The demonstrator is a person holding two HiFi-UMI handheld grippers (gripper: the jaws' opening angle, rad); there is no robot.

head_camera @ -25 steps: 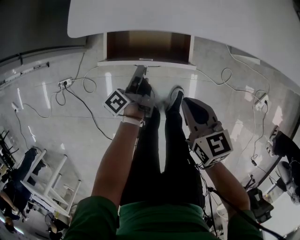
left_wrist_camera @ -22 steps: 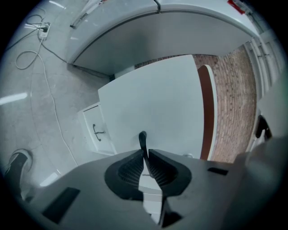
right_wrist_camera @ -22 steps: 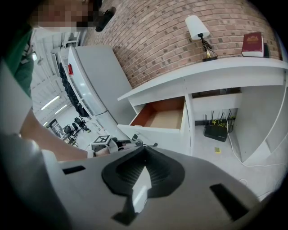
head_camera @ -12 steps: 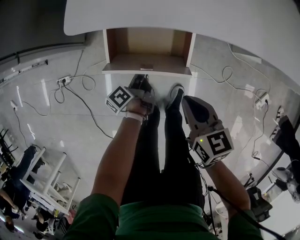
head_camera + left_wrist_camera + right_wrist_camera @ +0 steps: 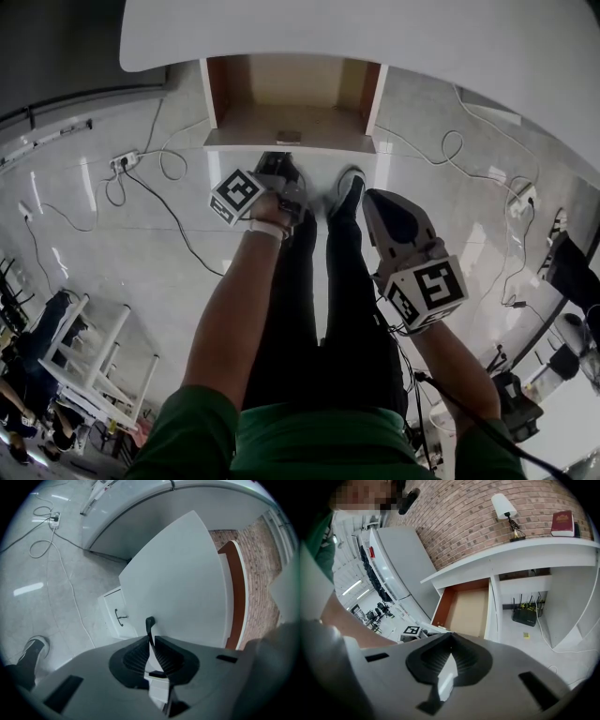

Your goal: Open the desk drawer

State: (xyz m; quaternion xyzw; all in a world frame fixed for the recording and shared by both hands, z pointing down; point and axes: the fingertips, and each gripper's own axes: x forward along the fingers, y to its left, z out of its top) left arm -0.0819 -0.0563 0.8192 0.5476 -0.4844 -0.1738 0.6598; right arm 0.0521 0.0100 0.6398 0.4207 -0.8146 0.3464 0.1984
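The desk drawer (image 5: 287, 105) stands pulled out from under the white desk top (image 5: 394, 37), and its brown wooden inside shows. My left gripper (image 5: 277, 161) is at the drawer's front edge. In the left gripper view, that gripper (image 5: 151, 637) is shut on the thin dark drawer handle (image 5: 149, 623), which sticks out of the white drawer front (image 5: 178, 583). My right gripper (image 5: 374, 200) hangs off to the right above the person's legs, shut and holding nothing. The right gripper view looks past its closed jaws (image 5: 450, 637) at the open drawer (image 5: 469, 606).
Cables and a power strip (image 5: 127, 165) lie on the glossy floor at left, with more cables (image 5: 450, 150) at right. The person's shoes (image 5: 349, 192) stand just below the drawer. A low white cabinet (image 5: 117, 616) sits under the desk. A lamp (image 5: 505, 506), a book (image 5: 563, 522) and a router (image 5: 524, 616) are also there.
The drawer has slid further out from under the desk, showing more of its inside. My left gripper has come back toward the person and lower. The right gripper has stayed still.
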